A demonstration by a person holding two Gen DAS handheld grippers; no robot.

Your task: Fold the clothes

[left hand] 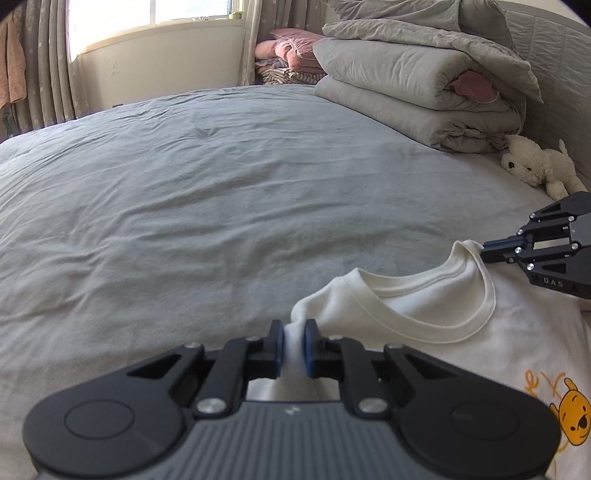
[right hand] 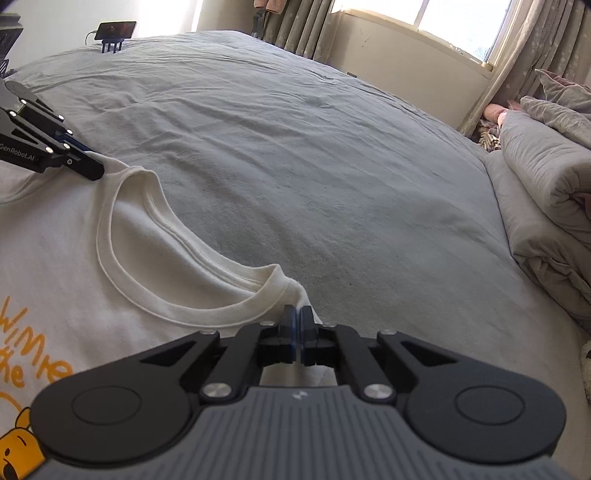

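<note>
A white T-shirt (left hand: 436, 332) with an orange cartoon bear print lies face up on the grey bed, collar toward the far side. My left gripper (left hand: 294, 345) is shut on a bunch of the shirt's cloth at the left shoulder beside the collar. In the right wrist view the same T-shirt (right hand: 74, 266) fills the left, and my right gripper (right hand: 297, 334) is shut on its right shoulder next to the collar. Each gripper shows in the other's view: the right gripper (left hand: 489, 251) at the far shoulder, the left gripper (right hand: 94, 170) likewise.
The grey bed sheet (left hand: 203, 206) stretches wide beyond the shirt. Folded grey duvets (left hand: 417, 88) are stacked at the headboard, with a white plush toy (left hand: 539, 166) beside them. A phone on a stand (right hand: 114, 33) sits at the bed's far corner. Curtains and a window lie behind.
</note>
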